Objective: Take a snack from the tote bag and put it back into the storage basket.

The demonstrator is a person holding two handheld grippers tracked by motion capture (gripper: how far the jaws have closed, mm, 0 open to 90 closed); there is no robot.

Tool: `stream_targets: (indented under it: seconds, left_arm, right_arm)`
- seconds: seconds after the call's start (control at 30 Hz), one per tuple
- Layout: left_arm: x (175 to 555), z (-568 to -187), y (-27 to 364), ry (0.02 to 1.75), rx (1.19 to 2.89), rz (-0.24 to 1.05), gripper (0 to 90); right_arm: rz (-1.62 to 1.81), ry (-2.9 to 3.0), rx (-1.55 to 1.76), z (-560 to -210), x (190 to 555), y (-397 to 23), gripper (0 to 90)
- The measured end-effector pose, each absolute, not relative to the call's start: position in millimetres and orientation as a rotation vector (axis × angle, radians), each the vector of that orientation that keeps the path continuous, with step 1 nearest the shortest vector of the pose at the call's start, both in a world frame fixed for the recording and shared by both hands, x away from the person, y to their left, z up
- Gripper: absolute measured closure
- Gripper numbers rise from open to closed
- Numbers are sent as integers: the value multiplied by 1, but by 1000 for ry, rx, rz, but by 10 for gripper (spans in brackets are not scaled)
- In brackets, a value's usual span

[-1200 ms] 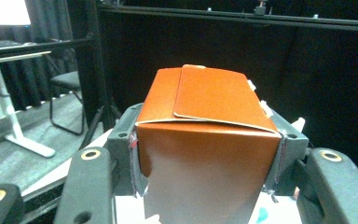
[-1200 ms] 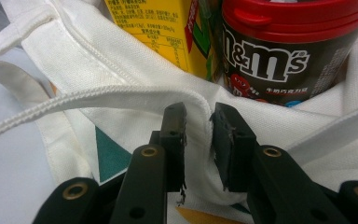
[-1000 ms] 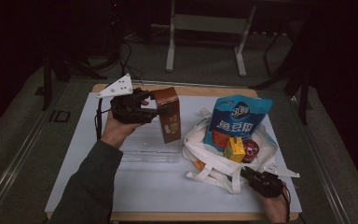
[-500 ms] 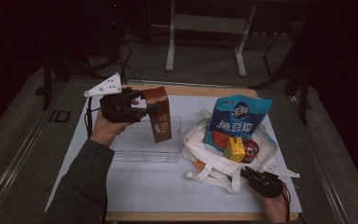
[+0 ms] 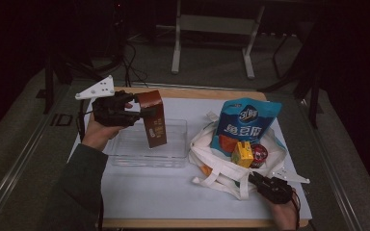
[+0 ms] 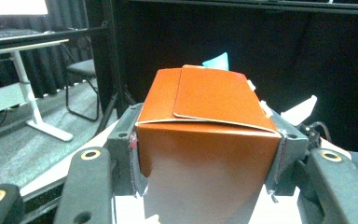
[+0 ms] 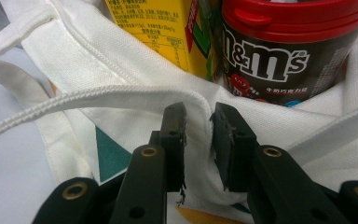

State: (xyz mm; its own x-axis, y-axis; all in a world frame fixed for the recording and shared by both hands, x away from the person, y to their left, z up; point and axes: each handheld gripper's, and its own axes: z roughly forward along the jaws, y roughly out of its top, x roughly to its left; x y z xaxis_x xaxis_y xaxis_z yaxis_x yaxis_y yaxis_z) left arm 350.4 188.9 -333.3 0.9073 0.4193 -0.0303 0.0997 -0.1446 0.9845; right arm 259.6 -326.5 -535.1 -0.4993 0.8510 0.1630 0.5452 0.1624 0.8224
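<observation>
My left gripper [image 5: 142, 109] is shut on the top of a brown carton [image 5: 154, 120] and holds it upright, a little tilted, above a clear plastic tray [image 5: 125, 150]. In the left gripper view the pads [image 6: 135, 158] press both sides of the carton [image 6: 205, 140]. At the front right, my right gripper [image 5: 265, 185] is shut on the rim of a white tote bag [image 5: 217, 166]. Its jaws pinch a fold of the bag's cloth [image 7: 121, 60] in the right gripper view. Inside the bag stand a yellow juice box [image 7: 154, 32] and a red-lidded M&M's tub [image 7: 279, 51].
A blue snack bag [image 5: 243, 122] stands upright in the tote. A white sheet [image 5: 173, 197] covers the wooden table. Beyond the far edge are a white stand [image 5: 212, 29] and cables on the floor. Loose bag straps [image 5: 207, 180] lie at the front.
My left gripper has carried the brown carton to the left, from beside the tote to above the clear tray. The right gripper has kept still on the bag.
</observation>
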Motion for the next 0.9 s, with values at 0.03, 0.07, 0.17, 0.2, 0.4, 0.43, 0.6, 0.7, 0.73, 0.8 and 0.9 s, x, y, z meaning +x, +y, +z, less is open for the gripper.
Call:
stream_targets:
  seconds: [0.03,0.07,0.17,0.2,0.4,0.43,0.6,0.7,0.73,0.8,0.9]
  left_arm:
    - [351,-334,193,402,1708,286,429]
    - [351,-334,193,402,1708,286,428]
    - [351,-336,197,406,1719,284,429]
    - [351,-337,198,406,1726,286,428]
    - [352,-339,203,417,1734,293,428]
    - [353,-340,204,420,1733,291,428]
    - [354,-341,208,428,1743,296,428]
    - [355,-342,209,434,1756,306,428]
    - [355,-343,210,433,1759,308,428]
    - [356,-343,212,436,1767,307,428]
    - [356,-345,213,438,1780,313,429]
  right_arm:
    - [1263,2108,1334,-535,260,-326,741]
    - [1263,2108,1334,-535,260,-326,741]
    - [1263,2108,1334,-535,260,-326,741]
    - [1263,2108,1334,-535,260,-326,741]
    - [1261,2108,1334,-535,259,-326,741]
    - [1262,2108,1334,-535,259,-326,741]
    - [1262,2107,1334,-535,260,-326,741]
    - [1262,2107,1334,-535,260,-326,741]
    - [1262,2107,1334,-535,260,-326,741]
    - [1262,2107,1335,-535,259,-326,741]
    - [1262,2108,1337,-535,259,-326,741]
